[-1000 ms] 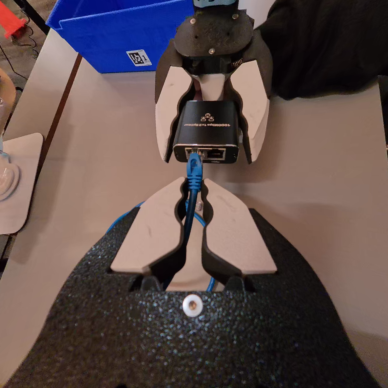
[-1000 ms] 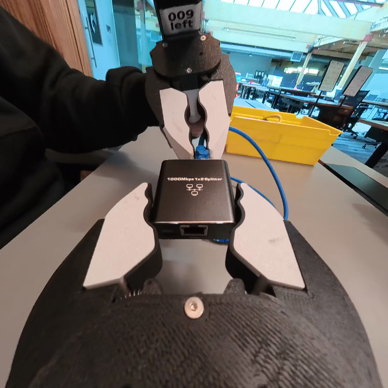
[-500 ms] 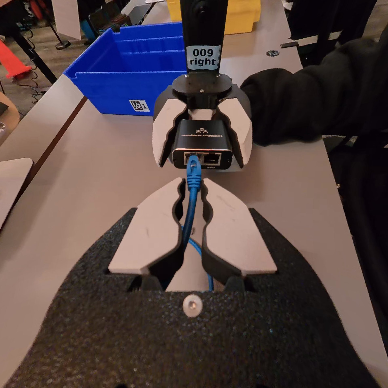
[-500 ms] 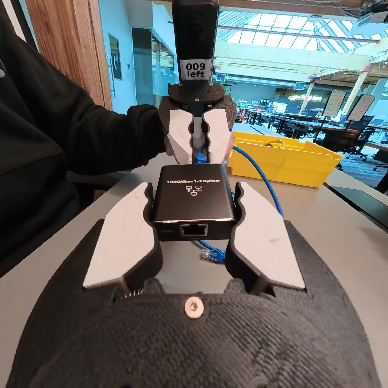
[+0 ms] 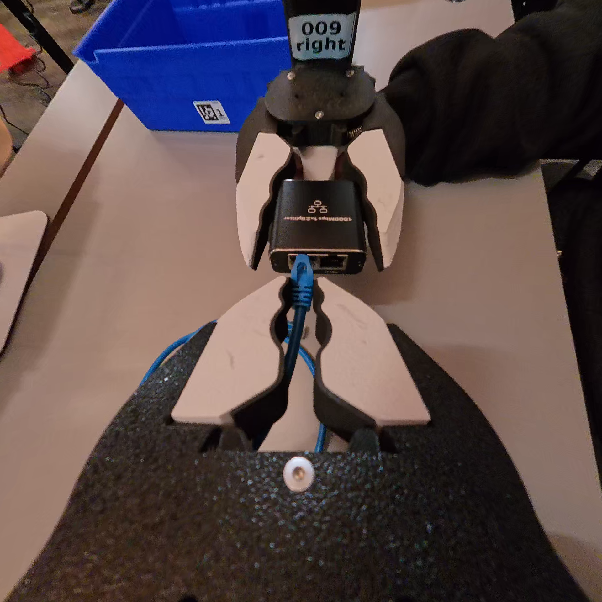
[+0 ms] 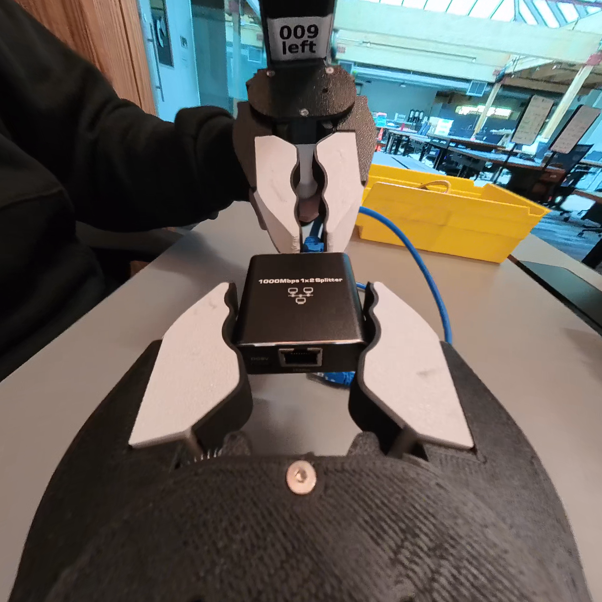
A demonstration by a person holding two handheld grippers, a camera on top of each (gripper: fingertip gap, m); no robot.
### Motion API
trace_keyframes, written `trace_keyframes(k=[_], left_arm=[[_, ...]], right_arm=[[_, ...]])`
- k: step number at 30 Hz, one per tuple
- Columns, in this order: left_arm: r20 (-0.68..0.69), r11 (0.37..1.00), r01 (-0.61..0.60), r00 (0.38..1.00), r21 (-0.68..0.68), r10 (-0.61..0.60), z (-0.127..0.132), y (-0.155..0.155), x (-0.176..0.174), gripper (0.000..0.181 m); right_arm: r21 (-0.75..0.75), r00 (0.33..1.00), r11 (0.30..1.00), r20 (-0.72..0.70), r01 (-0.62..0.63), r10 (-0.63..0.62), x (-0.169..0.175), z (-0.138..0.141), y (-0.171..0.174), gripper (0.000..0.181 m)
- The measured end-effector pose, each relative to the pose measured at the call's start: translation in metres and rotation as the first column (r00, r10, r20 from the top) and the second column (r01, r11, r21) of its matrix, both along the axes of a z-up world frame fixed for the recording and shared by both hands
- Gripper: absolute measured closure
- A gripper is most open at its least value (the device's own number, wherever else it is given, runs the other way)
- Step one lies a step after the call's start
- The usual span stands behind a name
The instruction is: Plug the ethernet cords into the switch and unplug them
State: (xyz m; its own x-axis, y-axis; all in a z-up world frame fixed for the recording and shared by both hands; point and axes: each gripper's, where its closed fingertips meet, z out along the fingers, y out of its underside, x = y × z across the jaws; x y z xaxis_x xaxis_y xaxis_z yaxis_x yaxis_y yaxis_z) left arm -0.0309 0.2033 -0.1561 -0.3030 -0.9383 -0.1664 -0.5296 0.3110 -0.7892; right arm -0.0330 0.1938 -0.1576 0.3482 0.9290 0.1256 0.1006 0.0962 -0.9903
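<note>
Left wrist view, far left: a blue bin [image 5: 182, 75] with a small white tag stands at the far edge of the counter [image 5: 146, 228], well apart from the work.
Left wrist view, centre: the left tool [image 5: 299, 290] is narrowed around the blue ethernet cord [image 5: 298, 325], just behind its plug boot.
Plug: the blue connector [image 5: 301, 277] sits in the left port of the black switch [image 5: 317, 224]; the port beside it is bare.
Slack: a loop of the same cord lies on the counter beneath the left tool's fingers [image 5: 234, 365].
Left wrist view, right: a black sleeve [image 5: 488, 107] reaches in behind the right tool [image 5: 317, 264].
Right wrist view, left: a dark sleeve [image 6: 107, 163] fills the side behind the left tool [image 6: 308, 241].
Right wrist view, centre: the right tool [image 6: 299, 293] clamps the switch [image 6: 299, 299] by its two sides, above the counter [image 6: 505, 342].
Near face: one port, unoccupied.
Below: a second blue connector [image 6: 335, 378] lies on the counter under the switch.
Right wrist view, right: the cord [image 6: 420, 270] arcs past a yellow tray [image 6: 456, 224].
</note>
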Motion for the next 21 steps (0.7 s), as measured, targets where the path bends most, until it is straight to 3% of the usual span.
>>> trace_keyframes(k=[1, 3, 6, 8, 10, 13, 16, 18, 21], left_arm=[[0.009, 1.0, -0.007, 1.0, -0.004, 0.007, -0.001, 0.001, 0.0, 0.17], [0.099, 1.0, -0.015, 0.995, 0.002, 0.015, 0.011, 0.001, 0.003, 0.168], [0.308, 0.994, -0.101, 0.948, 0.033, 0.087, 0.057, 0.015, -0.006, 0.144], [0.396, 0.983, -0.181, 0.906, 0.039, 0.151, 0.085, 0.039, -0.028, 0.143], [0.403, 0.955, -0.293, 0.881, 0.054, 0.247, 0.097, 0.078, -0.061, 0.144], [0.329, 0.855, -0.491, 0.846, 0.17, 0.42, 0.098, 0.156, -0.121, 0.145], [0.211, 0.656, -0.594, 0.794, 0.466, 0.57, 0.088, 0.242, -0.185, 0.145], [0.064, 0.617, -0.509, 0.799, 0.599, 0.598, 0.07, 0.277, -0.212, 0.145], [-0.166, 0.631, -0.282, 0.816, 0.722, 0.554, 0.039, 0.308, -0.229, 0.145]], right_arm=[[0.017, 1.0, 1.0, -0.016, 0.007, -0.007, 0.001, 0.003, 0.001, 0.107], [0.011, 0.997, 1.0, -0.073, 0.001, 0.0, 0.004, 0.011, 0.001, 0.107], [-0.006, 0.988, 0.999, -0.143, 0.05, -0.05, 0.021, 0.016, 0.005, 0.107], [-0.021, 0.969, 0.997, -0.234, 0.076, -0.079, 0.034, 0.025, 0.009, 0.107], [-0.037, 0.955, 0.997, -0.286, 0.074, -0.081, 0.041, 0.029, 0.01, 0.107], [-0.038, 0.956, 0.997, -0.286, 0.063, -0.072, 0.042, 0.029, 0.01, 0.107], [-0.036, 0.965, 0.998, -0.258, 0.045, -0.052, 0.038, 0.027, 0.009, 0.107], [-0.035, 0.965, 0.999, -0.258, 0.031, -0.039, 0.037, 0.027, 0.007, 0.107], [-0.038, 0.962, 0.999, -0.271, 0.017, -0.027, 0.038, 0.028, 0.006, 0.107]])
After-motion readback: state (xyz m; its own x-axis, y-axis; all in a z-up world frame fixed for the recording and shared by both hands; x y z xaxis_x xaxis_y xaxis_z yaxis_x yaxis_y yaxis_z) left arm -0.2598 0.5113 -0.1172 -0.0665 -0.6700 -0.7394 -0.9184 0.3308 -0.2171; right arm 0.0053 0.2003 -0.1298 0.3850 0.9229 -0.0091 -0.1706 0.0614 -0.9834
